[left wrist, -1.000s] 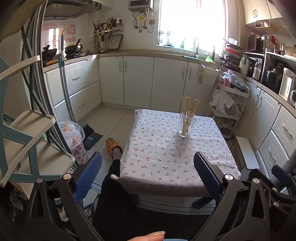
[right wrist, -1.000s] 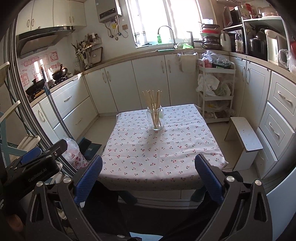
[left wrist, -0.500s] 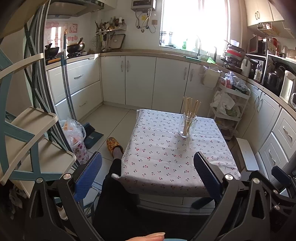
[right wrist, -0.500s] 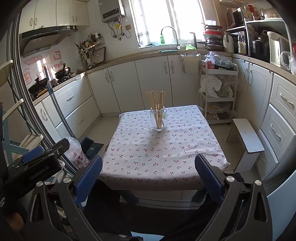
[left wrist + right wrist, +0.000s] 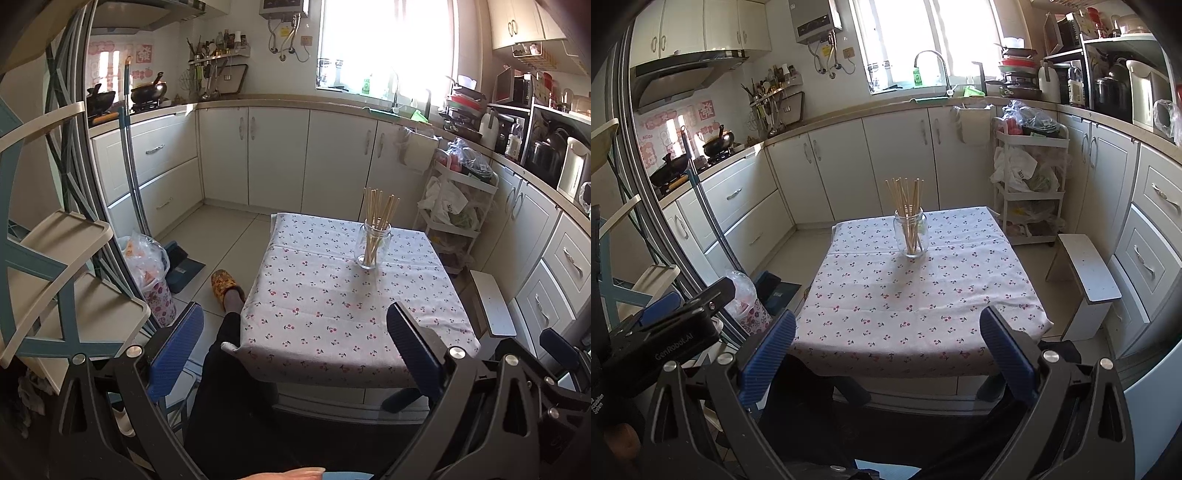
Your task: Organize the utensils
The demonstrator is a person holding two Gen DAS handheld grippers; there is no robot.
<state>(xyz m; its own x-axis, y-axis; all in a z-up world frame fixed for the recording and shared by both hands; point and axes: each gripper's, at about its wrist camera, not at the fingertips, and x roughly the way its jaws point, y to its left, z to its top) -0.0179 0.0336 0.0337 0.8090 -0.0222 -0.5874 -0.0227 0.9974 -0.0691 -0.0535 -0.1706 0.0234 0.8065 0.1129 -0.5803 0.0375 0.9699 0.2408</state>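
A clear glass jar [image 5: 372,248] with several wooden chopsticks [image 5: 378,216] standing in it sits on a low table with a cherry-print cloth [image 5: 332,306], toward the far side. The jar also shows in the right wrist view [image 5: 911,237], with the chopsticks [image 5: 909,201] upright in it and the cloth [image 5: 916,295] under it. My left gripper [image 5: 295,339] is open and empty, held back from the table's near edge. My right gripper [image 5: 888,341] is open and empty, also short of the near edge. The left gripper's body [image 5: 661,343] shows at the lower left of the right wrist view.
White kitchen cabinets [image 5: 277,158] run behind the table. A white rolling cart [image 5: 1030,184] with bags stands at the back right. A small white stool [image 5: 1084,273] is right of the table. A shelf rack [image 5: 55,277] and a plastic bag [image 5: 147,266] are at left. My leg [image 5: 229,350] lies beside the table.
Both grippers have tilted slightly, so the table and jar sit a little lower in both views. Both stay open and empty. The jar has not moved.
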